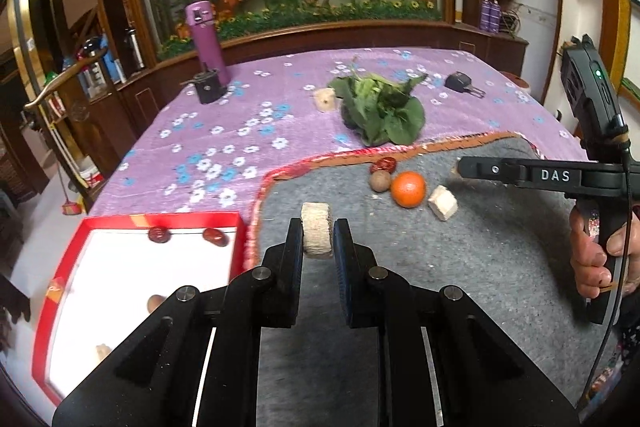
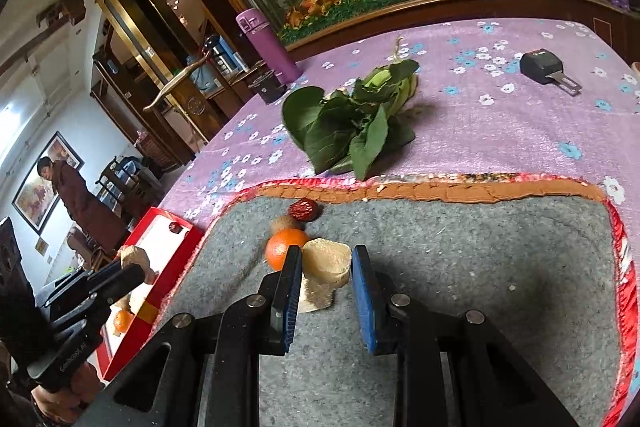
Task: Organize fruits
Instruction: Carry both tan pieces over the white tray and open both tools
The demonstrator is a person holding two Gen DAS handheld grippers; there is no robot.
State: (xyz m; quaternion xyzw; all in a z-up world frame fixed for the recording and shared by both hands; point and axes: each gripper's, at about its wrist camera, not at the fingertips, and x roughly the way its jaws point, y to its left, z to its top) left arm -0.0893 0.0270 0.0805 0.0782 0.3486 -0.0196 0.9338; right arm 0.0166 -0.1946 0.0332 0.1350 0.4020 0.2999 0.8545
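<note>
Left wrist view: I read the left gripper (image 1: pixel 317 237) as clamped on a pale round slice (image 1: pixel 317 235), held edge-on between the two pads above the grey felt mat (image 1: pixel 460 267). To the left of the fingers sits the red-rimmed tray (image 1: pixel 60 291), its white floor carrying two red dates (image 1: pixel 159 234) against the far wall, a brown nut (image 1: pixel 155 303) nearer the camera, and a pale piece partly hidden by the gripper frame. On the mat ahead I see a cluster: a red date (image 1: pixel 383 165) at the mat edge, a brown nut (image 1: pixel 380 181) just beside it, an orange (image 1: pixel 408 189) touching or nearly touching that nut, and a pale cube (image 1: pixel 442 204) just right of the orange. The right gripper (image 1: pixel 464 166) enters from the right, level above the mat; from this angle I cannot tell how its jaws stand. Beyond the mat, on the purple floral cloth (image 1: pixel 224 131), lie a bunch of leafy greens (image 1: pixel 380 111), a pale chunk beside it, a purple bottle (image 1: pixel 206 39) and a small black device (image 1: pixel 460 83). Right wrist view: I read the right gripper (image 2: pixel 325 265) as parted around a pale block (image 2: pixel 326 263) resting on the mat; the left pad is at the block's side, the right pad stands just clear of it. The orange (image 2: pixel 282 249) lies directly left of the left finger, with the nut and date behind it. At lower left, the left gripper (image 2: pixel 132 267) holds its pale slice over the tray (image 2: pixel 176 251).
</note>
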